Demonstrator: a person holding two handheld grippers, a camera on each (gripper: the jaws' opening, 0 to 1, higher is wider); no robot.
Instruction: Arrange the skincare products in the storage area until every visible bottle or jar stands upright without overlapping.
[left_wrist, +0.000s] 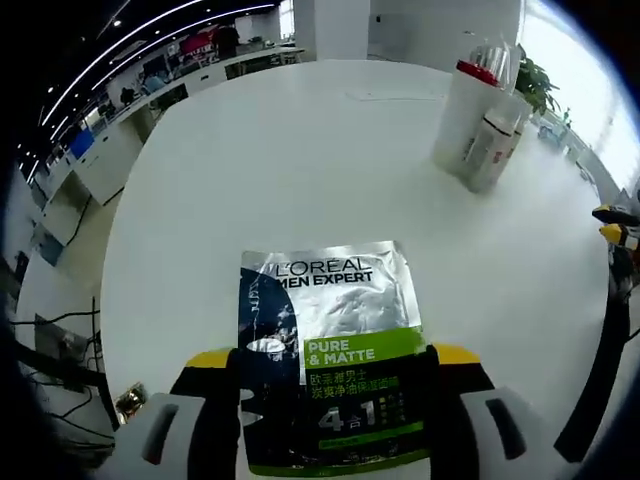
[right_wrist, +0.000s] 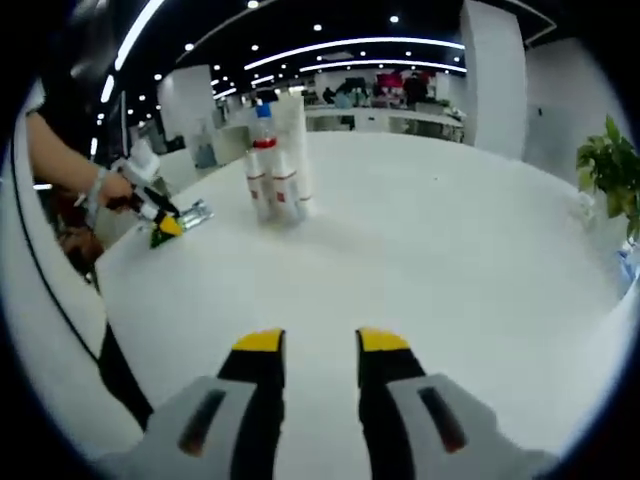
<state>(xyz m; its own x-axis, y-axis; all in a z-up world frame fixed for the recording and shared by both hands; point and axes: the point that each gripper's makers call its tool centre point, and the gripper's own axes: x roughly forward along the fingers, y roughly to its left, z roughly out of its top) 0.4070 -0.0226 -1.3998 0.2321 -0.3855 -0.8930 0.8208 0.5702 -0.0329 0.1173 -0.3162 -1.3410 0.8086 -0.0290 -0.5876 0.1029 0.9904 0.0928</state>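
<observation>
A glossy foil sachet (left_wrist: 335, 350) sits pinched in the left tool (left_wrist: 335, 375) at lower frame; the right tool (right_wrist: 322, 345) is spread, empty, over the smooth white counter (right_wrist: 430, 260).

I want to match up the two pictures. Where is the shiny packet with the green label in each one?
Left gripper view: the packet is at the bottom middle, between the left claw's yellow-tipped jaws, above the white table.
Right gripper view: the packet is small, at the left edge of the table, held by the other claw.
Shared landmark: the cluster of white bottles standing on the table.
</observation>
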